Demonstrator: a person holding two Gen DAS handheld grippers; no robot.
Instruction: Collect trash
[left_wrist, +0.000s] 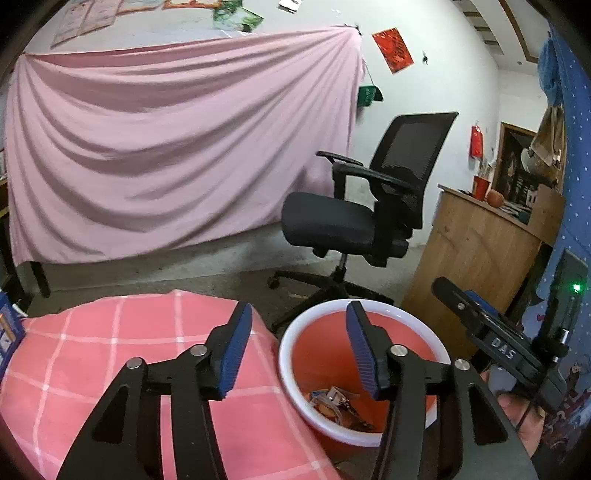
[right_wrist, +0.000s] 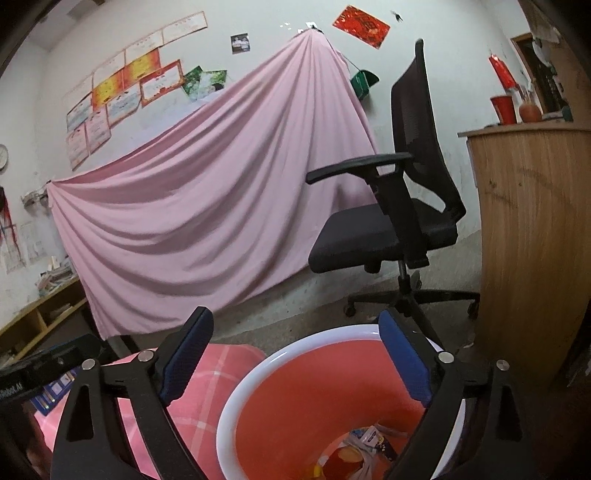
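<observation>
My left gripper (left_wrist: 299, 347) has its jaws parted with nothing between the blue pads (left_wrist: 236, 354). My right gripper (right_wrist: 295, 365) is spread wide, also empty. No earlier look to compare, so I only call both open and unloaded.

Left view: the red bin (left_wrist: 369, 314) with its white rim sits at 5 o'clock, the right finger over its mouth, the left finger over the pink checked cloth (left_wrist: 110, 350) at 7 o'clock. Right view: bin fills 6 o'clock, straight under the tongs.

Trash: crumpled wrappers (left_wrist: 336, 402) lie at the bottom of the bin; the right view shows them too, at 5 o'clock. I judge a drop is done or finishing here, bin already has stuff in it.

Doing this step well, my call:
- Keep the left jaws apart and clear of the rim before pulling away, so nothing snags or tips the bin.
- Lift out, don't sweep sideways; the right tool body sits close at 3 o'clock in the left view, risk of knocking the two rigs.
- Then scan the cloth for more litter. I see none on the visible part; blue packaging (left_wrist: 7, 332) at 9 o'clock, can't tell if it's trash.

Further out: black office chair (left_wrist: 369, 206) at 1 o'clock, wooden counter (left_wrist: 476, 251) at 3, pink sheet (left_wrist: 177, 140) hung at 11.
</observation>
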